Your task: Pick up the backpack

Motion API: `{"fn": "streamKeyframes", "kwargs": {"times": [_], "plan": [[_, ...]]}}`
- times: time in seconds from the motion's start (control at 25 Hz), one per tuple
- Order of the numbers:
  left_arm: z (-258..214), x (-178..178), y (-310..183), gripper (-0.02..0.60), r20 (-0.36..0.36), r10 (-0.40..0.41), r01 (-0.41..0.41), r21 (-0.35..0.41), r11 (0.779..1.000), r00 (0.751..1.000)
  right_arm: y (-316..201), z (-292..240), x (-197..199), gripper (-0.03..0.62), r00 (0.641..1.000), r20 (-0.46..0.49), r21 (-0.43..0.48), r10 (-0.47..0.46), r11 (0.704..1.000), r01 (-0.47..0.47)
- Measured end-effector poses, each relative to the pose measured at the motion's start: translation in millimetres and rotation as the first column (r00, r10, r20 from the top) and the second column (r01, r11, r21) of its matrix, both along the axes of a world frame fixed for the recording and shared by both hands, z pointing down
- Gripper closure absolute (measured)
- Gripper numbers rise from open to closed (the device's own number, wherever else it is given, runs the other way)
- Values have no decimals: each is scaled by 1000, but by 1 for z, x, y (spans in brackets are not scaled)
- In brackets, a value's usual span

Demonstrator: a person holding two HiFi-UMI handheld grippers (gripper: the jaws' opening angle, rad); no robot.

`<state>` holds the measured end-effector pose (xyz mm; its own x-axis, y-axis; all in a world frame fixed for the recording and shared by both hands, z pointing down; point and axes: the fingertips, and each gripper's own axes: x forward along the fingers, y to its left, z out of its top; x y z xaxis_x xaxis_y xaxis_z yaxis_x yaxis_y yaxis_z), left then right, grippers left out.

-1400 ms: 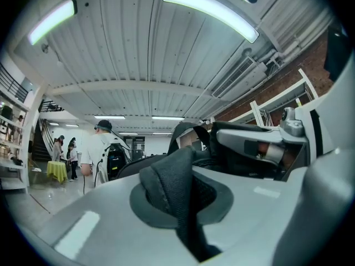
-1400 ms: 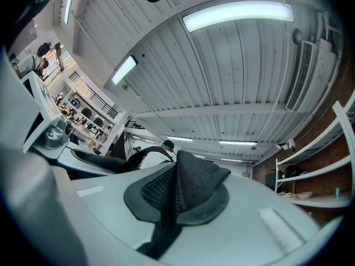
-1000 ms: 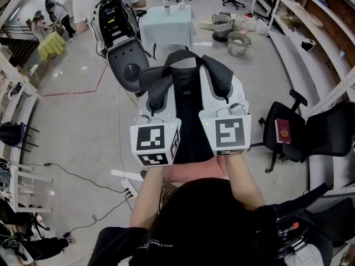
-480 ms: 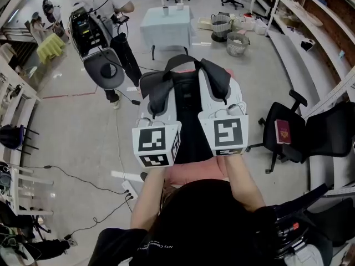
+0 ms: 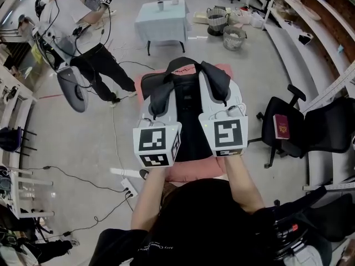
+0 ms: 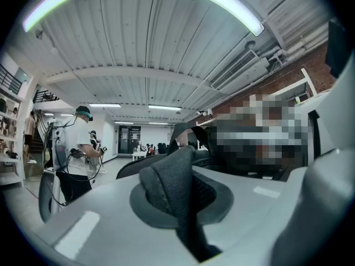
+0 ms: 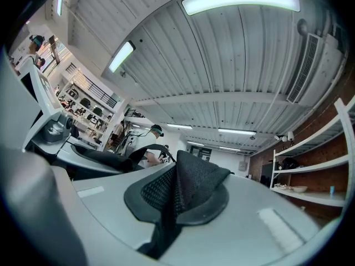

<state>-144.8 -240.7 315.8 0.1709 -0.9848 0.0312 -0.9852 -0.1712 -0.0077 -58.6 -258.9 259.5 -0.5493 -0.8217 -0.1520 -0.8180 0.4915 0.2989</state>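
The backpack [image 5: 191, 101] has a white-grey shell, a black middle panel and two black padded shoulder straps, and is held in front of me over a pink mat [image 5: 186, 172]. My left gripper [image 5: 154, 117] is shut on the left strap [image 6: 176, 188] where it leaves the shell. In the same way, my right gripper [image 5: 230, 107] is shut on the right strap [image 7: 186, 190]. In the head view, the marker cubes hide the jaws. In the left gripper view [image 6: 194, 243] and the right gripper view [image 7: 161, 241], each strap fills the near middle.
A black office chair [image 5: 288, 143] with a red book [image 5: 282, 129] stands to the right. Further back are a small cloth-covered table [image 5: 162, 22] and baskets [image 5: 234, 37]. At the left a person [image 5: 72, 26] stands by a grey rig [image 5: 72, 87]. Cables and a power strip [image 5: 126, 190] lie on the floor.
Both grippers and the backpack have sunk slightly, and more pink mat shows behind the backpack. The person with the grey rig has moved to the left, away from the backpack.
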Motion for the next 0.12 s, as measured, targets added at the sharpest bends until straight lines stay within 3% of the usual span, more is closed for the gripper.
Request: {"fn": "streamKeyframes", "kwargs": {"times": [0.12], "plan": [[12, 6, -4, 565, -3, 10, -10, -23, 1000, 1000, -5, 12, 6, 562, 1000, -8, -17, 0, 1000, 0]]}}
